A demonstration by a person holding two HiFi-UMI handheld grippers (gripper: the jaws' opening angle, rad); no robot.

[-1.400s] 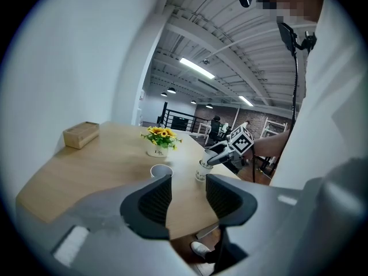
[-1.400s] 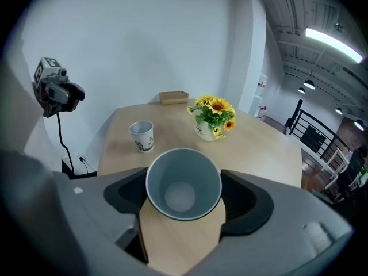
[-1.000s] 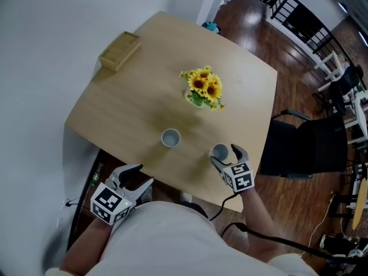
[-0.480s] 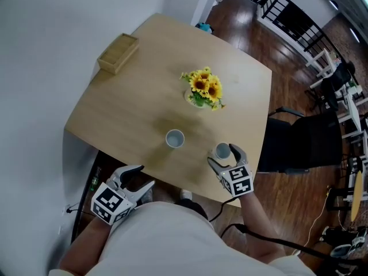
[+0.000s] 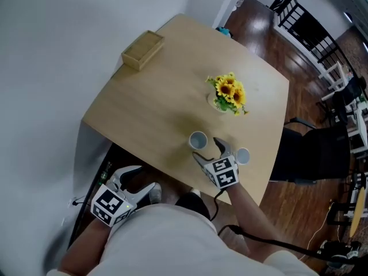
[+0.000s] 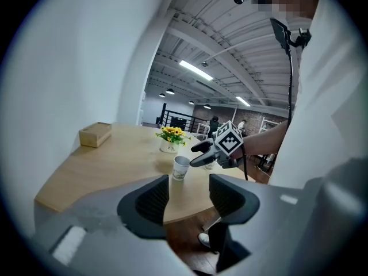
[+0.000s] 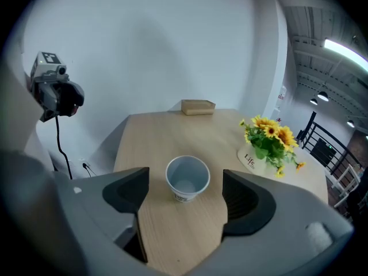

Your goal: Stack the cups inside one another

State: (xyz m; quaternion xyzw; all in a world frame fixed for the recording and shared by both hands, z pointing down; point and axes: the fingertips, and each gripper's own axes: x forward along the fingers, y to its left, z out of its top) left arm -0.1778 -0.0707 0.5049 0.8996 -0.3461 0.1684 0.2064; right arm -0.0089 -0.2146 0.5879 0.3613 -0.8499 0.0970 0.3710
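Two pale paper cups stand upright on the wooden table (image 5: 161,96): the left cup (image 5: 197,140) and the right cup (image 5: 242,155). My right gripper (image 5: 207,148) is open and sits between them, pointing at the left cup, with the right cup just off its right side. In the right gripper view the left cup (image 7: 187,178) is empty and stands a little ahead of the open right gripper (image 7: 185,190). My left gripper (image 5: 144,177) is open and empty, held off the table below its near edge. From the left gripper (image 6: 190,191) I see that cup (image 6: 180,168) and the right gripper (image 6: 201,153).
A small vase of sunflowers (image 5: 229,94) stands behind the cups. A wooden box (image 5: 143,49) lies at the far left corner. A black chair (image 5: 307,154) sits at the table's right edge. The white wall runs along the left.
The right gripper, earlier astride the right cup, has moved left off it and now faces the left cup. The right cup stays on the table. The left gripper has barely moved.
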